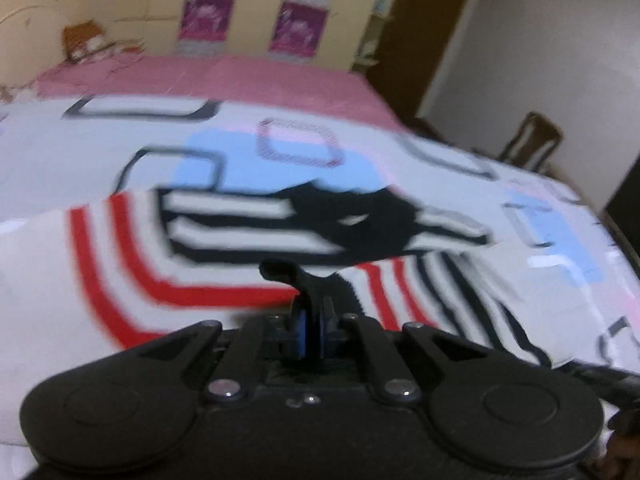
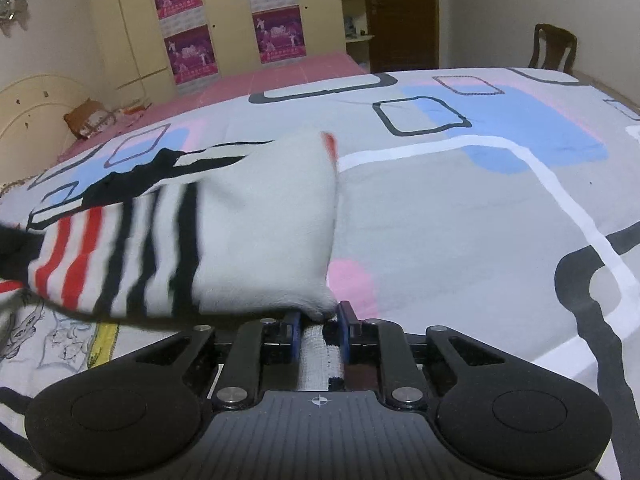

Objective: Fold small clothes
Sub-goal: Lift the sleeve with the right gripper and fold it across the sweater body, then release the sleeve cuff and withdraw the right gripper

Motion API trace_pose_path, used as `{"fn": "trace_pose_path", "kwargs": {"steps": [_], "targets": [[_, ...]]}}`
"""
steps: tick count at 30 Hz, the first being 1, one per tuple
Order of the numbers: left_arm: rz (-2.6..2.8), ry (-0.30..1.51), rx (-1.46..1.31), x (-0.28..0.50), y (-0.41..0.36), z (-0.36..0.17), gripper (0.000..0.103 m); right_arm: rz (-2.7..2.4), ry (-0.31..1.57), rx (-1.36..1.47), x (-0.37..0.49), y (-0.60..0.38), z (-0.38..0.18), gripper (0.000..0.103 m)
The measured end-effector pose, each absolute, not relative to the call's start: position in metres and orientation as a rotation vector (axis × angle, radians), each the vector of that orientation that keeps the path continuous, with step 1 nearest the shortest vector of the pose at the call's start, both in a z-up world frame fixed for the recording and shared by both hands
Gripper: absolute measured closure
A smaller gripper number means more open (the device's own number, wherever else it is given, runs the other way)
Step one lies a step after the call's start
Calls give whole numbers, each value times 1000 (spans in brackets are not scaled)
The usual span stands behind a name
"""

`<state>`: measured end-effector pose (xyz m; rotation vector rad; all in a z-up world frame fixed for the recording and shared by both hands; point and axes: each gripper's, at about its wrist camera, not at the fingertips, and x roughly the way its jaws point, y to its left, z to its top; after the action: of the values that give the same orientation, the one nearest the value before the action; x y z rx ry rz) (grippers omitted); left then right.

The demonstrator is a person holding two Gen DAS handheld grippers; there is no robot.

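Both your grippers are clamped on the striped garment [image 2: 224,224] spread over the bed [image 2: 460,208].

Your right wrist view shows what the left cannot: the right gripper [image 2: 319,326] pinching a white fold of the garment between its blue pads [image 2: 295,330], the cloth bunched up ahead of it, and a printed sheet with line drawings [image 2: 52,336] under the cloth at the near left edge of the bed. Your left wrist view, blurred, shows the left gripper [image 1: 311,316] closed tight, apparently on the cloth's edge, with the red and black stripes [image 1: 120,264] fanning out in front. There are no containers here. Beyond the far edge stand a wardrobe with purple posters [image 2: 224,36], a pillow [image 2: 86,118] at the headboard corner, a brown door [image 2: 402,16] and a chair [image 2: 554,50].
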<state>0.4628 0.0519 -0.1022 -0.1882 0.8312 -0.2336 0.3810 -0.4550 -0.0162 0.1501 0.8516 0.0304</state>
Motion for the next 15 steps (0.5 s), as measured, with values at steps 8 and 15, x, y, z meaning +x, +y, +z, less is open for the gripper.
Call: {"fn": "trace_pose_path", "kwargs": {"steps": [8, 15], "targets": [[-207, 864, -184, 458, 51, -124, 96, 66, 875, 113, 384, -454, -15, 85], [-154, 807, -187, 460, 64, -113, 38, 129, 758, 129, 386, -478, 22, 42]]}}
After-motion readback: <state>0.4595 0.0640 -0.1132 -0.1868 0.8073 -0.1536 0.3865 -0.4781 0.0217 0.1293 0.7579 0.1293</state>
